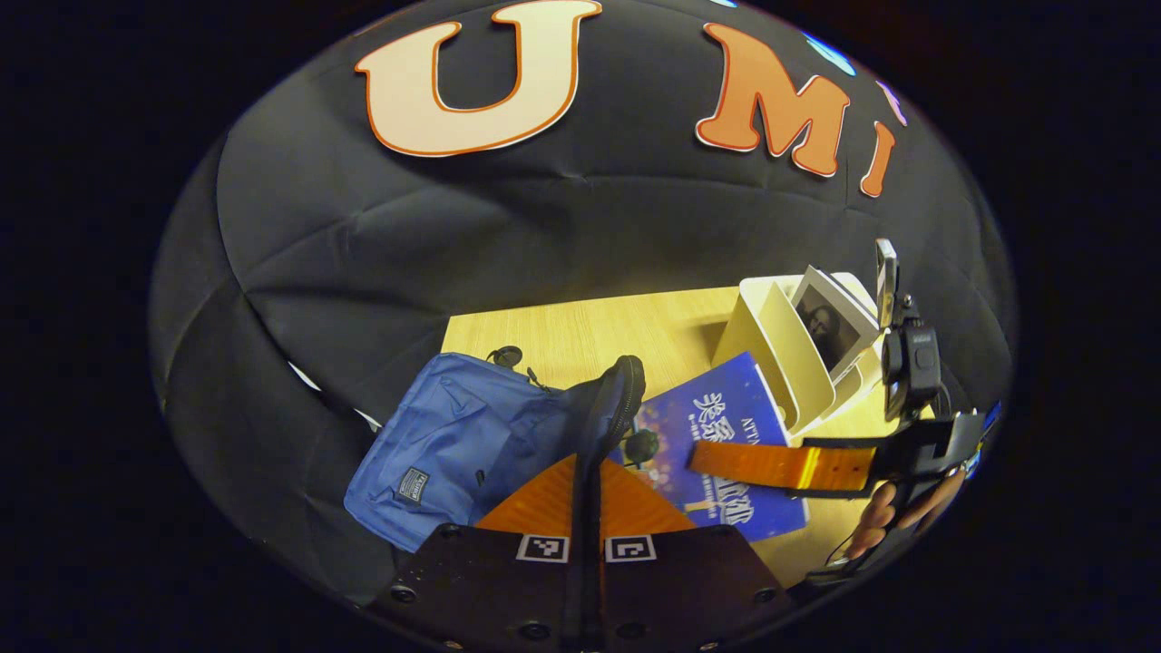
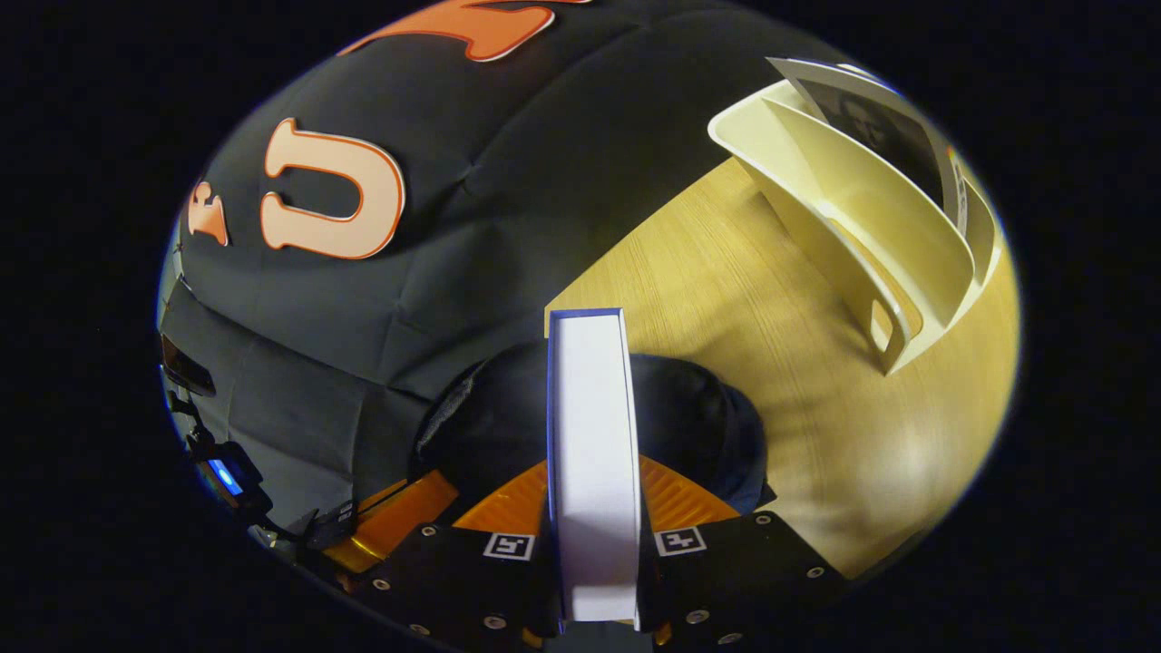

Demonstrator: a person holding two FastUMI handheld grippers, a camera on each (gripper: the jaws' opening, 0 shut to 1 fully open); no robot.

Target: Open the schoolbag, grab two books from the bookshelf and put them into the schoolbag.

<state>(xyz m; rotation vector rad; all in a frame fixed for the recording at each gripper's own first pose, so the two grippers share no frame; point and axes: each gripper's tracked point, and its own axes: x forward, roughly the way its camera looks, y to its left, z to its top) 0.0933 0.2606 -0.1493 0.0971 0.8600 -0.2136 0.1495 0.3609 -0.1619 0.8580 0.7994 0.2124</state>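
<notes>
Pinched between the left tool's (image 1: 588, 508) fingers at bottom centre of the left gripper view, the dark rim of the blue schoolbag (image 1: 453, 444) is being held up. Lower right there, the blue book (image 1: 717, 426) is being gripped by the right tool (image 1: 780, 464) beside the cream bookshelf (image 1: 780, 354) on the counter (image 1: 590, 331). Right gripper view: book's page edge (image 2: 591, 453) is being clamped upright at bottom centre above the bag opening (image 2: 689, 417).

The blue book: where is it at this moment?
The blue book is clamped in the right gripper, held over the table between the blue schoolbag and the cream bookshelf, beside the bag's opening.
</notes>
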